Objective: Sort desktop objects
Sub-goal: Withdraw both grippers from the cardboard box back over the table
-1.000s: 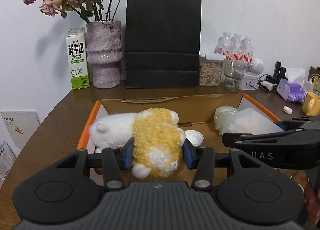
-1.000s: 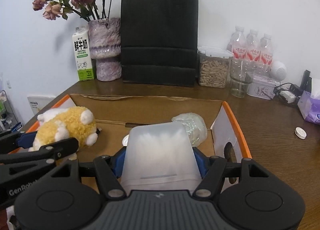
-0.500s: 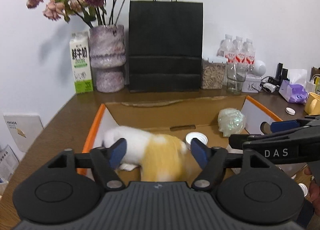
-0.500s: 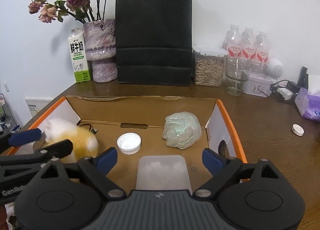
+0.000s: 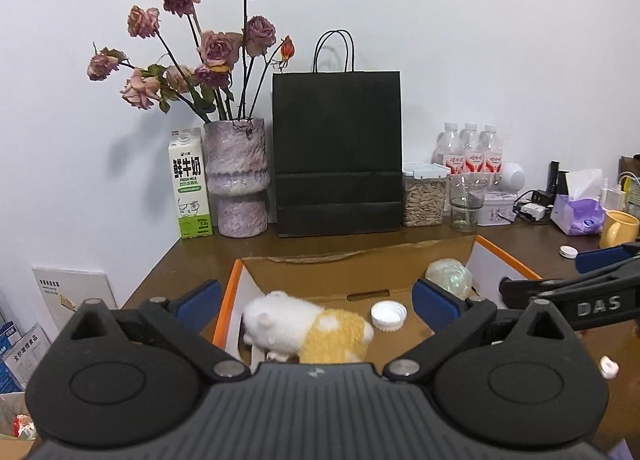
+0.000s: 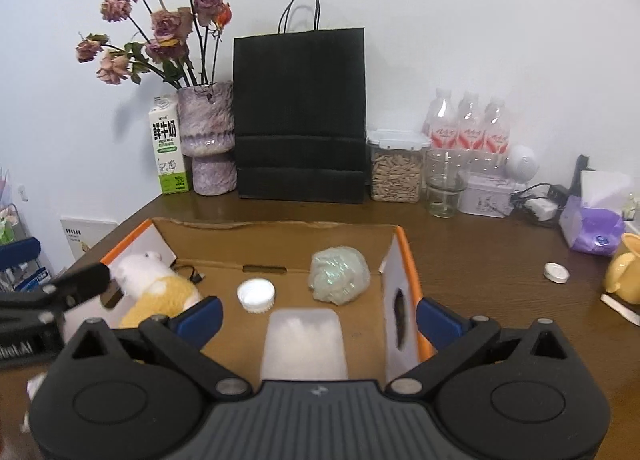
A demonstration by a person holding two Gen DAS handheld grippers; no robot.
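Plush toy [image 5: 308, 330] and frosted container [image 6: 304, 344] lie released inside the cardboard box [image 6: 280, 248] near the desk's [image 6: 480, 252] front edge. Left hand-held gripper [image 5: 316, 296] and right hand-held gripper [image 6: 318, 310], jaws just opened, stand spread, empty. Recommend lifting clear before seeking the loose cap [image 6: 556, 272].

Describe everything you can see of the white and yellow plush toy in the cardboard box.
The fluffy white and yellow plush toy lies on its side on the floor of the open cardboard box, at its left end by the orange-edged wall. Its head end is white with a small round ear; its body is yellow with white patches. A thin black cable lies right behind it. Neither claw touches it.
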